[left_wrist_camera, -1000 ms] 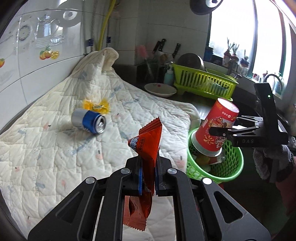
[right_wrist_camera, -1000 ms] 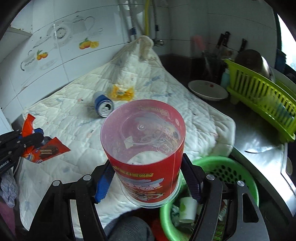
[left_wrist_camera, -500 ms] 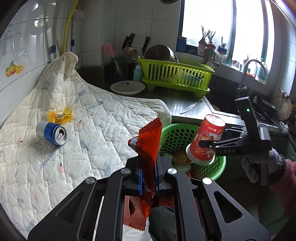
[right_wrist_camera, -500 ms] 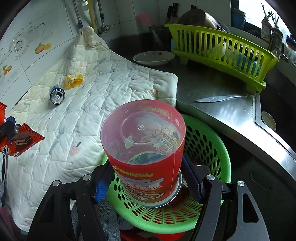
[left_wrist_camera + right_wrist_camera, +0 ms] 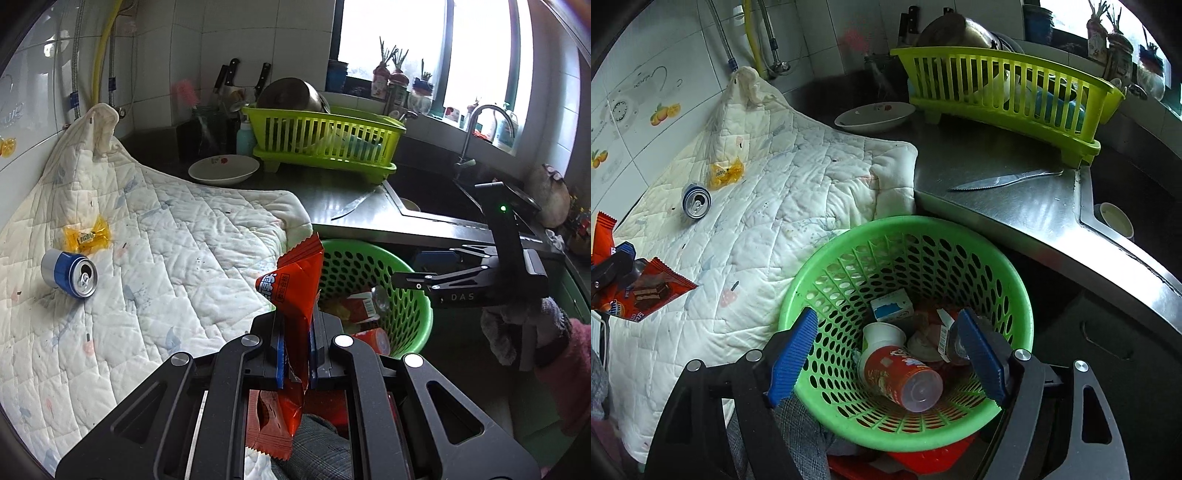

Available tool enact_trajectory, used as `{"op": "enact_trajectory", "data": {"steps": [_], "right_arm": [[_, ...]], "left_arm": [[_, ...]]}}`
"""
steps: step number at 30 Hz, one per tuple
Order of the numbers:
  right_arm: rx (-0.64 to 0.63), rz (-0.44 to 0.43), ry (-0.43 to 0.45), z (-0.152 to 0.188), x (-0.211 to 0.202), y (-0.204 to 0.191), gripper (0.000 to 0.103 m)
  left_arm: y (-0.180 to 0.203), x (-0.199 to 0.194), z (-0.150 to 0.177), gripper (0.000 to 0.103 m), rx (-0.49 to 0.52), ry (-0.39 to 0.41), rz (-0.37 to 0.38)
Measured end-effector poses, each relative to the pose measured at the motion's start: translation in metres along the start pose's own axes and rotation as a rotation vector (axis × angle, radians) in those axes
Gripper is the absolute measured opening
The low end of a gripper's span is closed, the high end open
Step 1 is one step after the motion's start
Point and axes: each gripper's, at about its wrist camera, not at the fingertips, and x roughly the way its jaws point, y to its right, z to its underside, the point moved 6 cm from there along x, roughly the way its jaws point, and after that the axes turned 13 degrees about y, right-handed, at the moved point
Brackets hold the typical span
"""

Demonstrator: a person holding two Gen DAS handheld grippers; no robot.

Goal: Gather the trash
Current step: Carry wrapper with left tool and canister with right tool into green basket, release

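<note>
The left gripper (image 5: 295, 363) is clenched tight on a crinkly orange-red snack wrapper (image 5: 295, 295), the glossy foil pinched upright between the blue ribbed pads, its serrated bottom edge hanging below. Over on the right, the right gripper (image 5: 886, 354) hovers above the green basket (image 5: 1015, 295) with its jaws opening and nothing pressed between the pads; the red paper cup (image 5: 901, 373) lies on its side in the bottom of the basket, clear plastic lid end facing the camera.

The basket is round perforated plastic, sitting just off the edge of the steel counter (image 5: 1015, 206), and it already holds a white cup, a small blue-and-white carton and some crumpled packaging (hard to sort out one piece from another down there). Beside it spreads a quilted cream cloth (image 5: 166, 240), stitched in diamonds and speckled with marks. On the cloth lies a blue drink can (image 5: 70, 273) on its side, opened top showing, and just behind it a yellow cellophane candy wrapper (image 5: 86, 234).

Further back: a white bowl (image 5: 223, 170), a lime-green slatted dish rack (image 5: 325, 140) with a metal pot in it, knives against the tiled wall, and a serrated knife (image 5: 1001, 181) flat on the steel. In the left wrist view the basket's near wall is blocked by the wrapper, and a gloved hand (image 5: 532, 332) holds the right gripper at the frame's edge.
</note>
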Motion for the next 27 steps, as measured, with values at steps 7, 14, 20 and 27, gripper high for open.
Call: {"op": "enact_trajectory", "data": {"steps": [7,14,20,27], "right_arm": [[0.018,0.017,0.028,0.001,-0.016,0.013,0.076],[0.044,0.032,0.054,0.001,-0.031,0.028,0.076],[0.062,0.029,0.062,0.005,-0.036,0.037,0.076],[0.082,0.024,0.056,0.010,-0.034,0.044,0.076]], "left_arm": [[0.022,0.025,0.004,0.008,0.005,-0.040,0.052],[0.039,0.057,0.007,0.008,0.003,-0.084,0.098],[0.051,0.091,0.011,0.009,-0.003,-0.130,0.126],[0.057,0.126,0.018,0.012,-0.049,-0.186,0.154]]}}
